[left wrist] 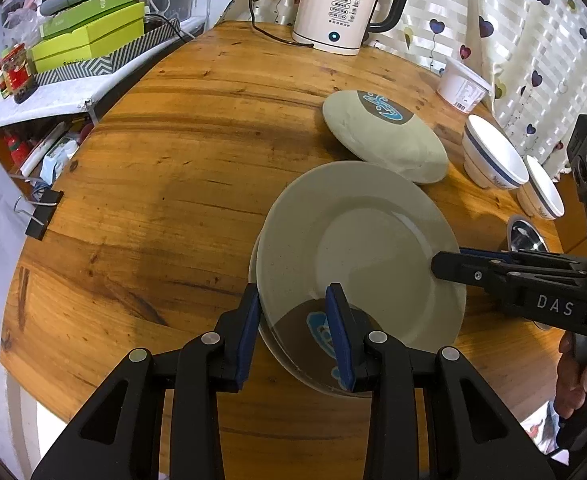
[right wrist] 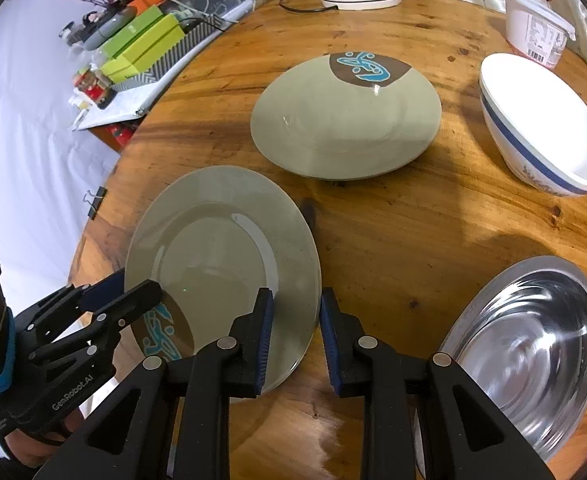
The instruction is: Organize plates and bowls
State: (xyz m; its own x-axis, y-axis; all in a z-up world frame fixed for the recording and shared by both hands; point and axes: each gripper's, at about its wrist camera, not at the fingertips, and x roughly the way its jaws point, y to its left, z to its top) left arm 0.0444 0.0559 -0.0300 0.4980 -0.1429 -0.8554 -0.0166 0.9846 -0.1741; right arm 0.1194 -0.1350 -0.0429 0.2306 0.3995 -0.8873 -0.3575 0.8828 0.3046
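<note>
- Left gripper straddles the near rim of the green plate; whether it pinches, I cannot tell.
- Plate sits on the wooden table, over another plate.
- Right gripper straddles its far-right rim, pads apart.

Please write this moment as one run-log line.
left gripper: astride green plate rim | right gripper: astride same rim, elsewhere | grip: unclear | second green plate, white bowls: untouched
</note>
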